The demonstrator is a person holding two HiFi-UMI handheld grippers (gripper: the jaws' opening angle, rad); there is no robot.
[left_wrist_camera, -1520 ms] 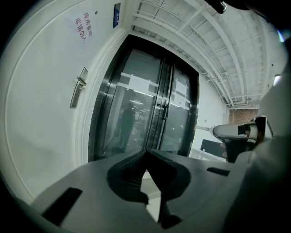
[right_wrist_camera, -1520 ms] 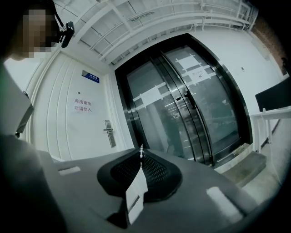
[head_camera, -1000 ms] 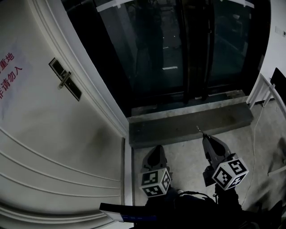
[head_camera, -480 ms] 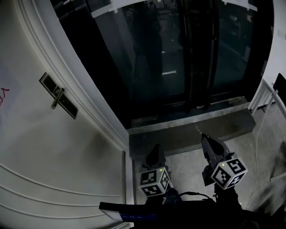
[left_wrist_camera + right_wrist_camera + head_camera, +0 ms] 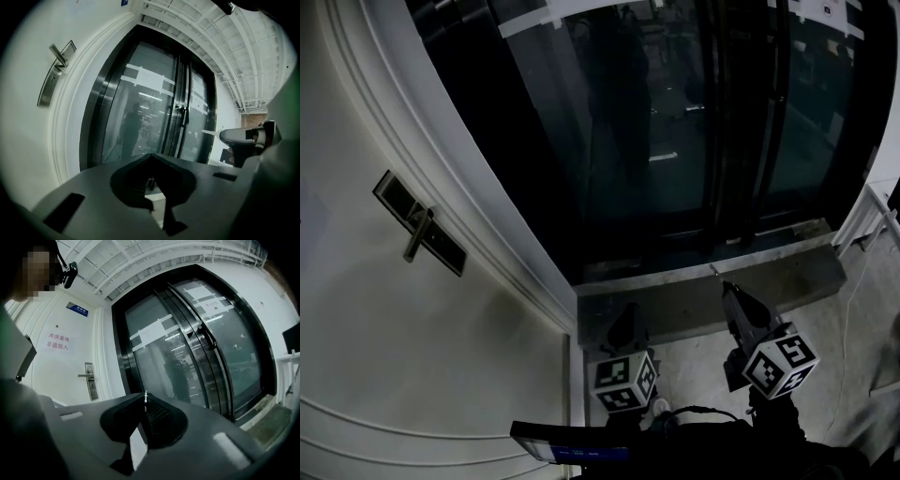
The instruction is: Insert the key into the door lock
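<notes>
A thin metal key (image 5: 146,399) stands up between the jaws of my right gripper (image 5: 144,404), which is shut on it. In the head view the key's tip (image 5: 714,271) points away from the right gripper (image 5: 729,291), over the grey step. The door lock (image 5: 420,223), a dark plate with a lever handle, sits on the white door far to the left. It also shows small in the right gripper view as the lock plate (image 5: 90,376), and in the left gripper view as the lever (image 5: 58,55). My left gripper (image 5: 626,317) hangs low, jaws together, holding nothing.
Tall dark glass doors (image 5: 675,122) fill the middle, with a grey threshold step (image 5: 787,272) below them. A white door frame (image 5: 478,216) separates them from the lock's door. A sign with red characters (image 5: 58,343) hangs on that door. White railing (image 5: 874,211) stands at right.
The head view has swung: the lock has slid left and down in frame and the red sign has left it. Both grippers keep nearly the same place; the right still holds the key.
</notes>
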